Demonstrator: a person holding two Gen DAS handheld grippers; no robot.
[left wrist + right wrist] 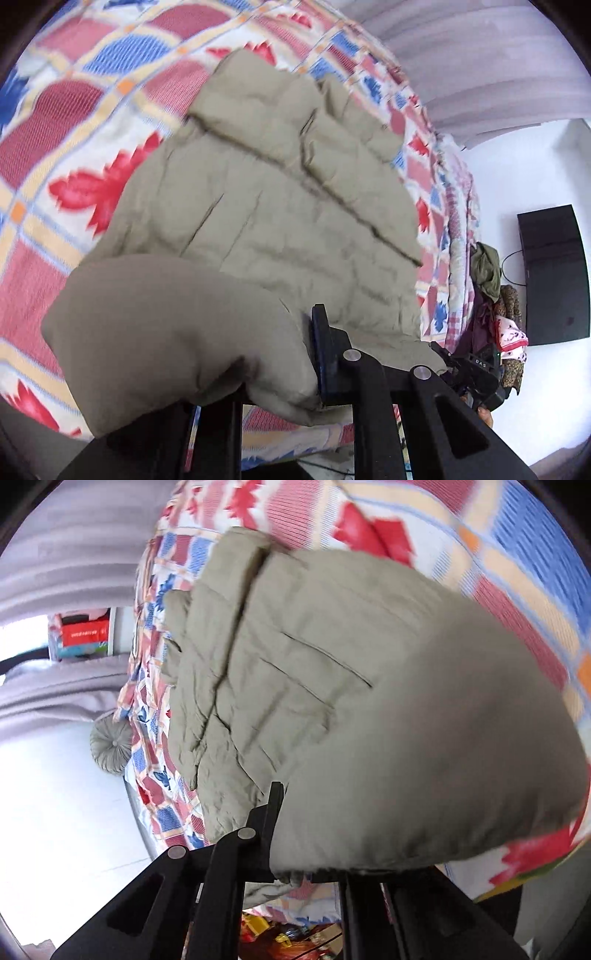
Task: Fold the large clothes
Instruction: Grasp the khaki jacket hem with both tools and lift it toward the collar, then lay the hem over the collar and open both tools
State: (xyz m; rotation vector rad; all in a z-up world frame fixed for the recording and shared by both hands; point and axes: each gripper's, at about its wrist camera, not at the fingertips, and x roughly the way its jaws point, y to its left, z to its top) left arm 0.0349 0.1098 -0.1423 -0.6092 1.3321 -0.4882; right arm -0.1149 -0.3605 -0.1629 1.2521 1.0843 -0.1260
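Two grippers, left gripper [295, 354] and right gripper [295, 830], each pinch a hem corner of the khaki puffer jacket [266, 192] on the patterned bedspread [74, 110], mid-fold; next, probably carry the hem toward the collar.

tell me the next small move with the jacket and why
Probably carry the lifted hem forward over the collar end. Both the left hand-held gripper and right hand-held gripper pinch the khaki puffer jacket, whose far half lies flat on the patterned bedspread.

Patterned bedspread [92, 122], grey curtains [461, 55], white floor [55, 794], dark panel [554, 273].
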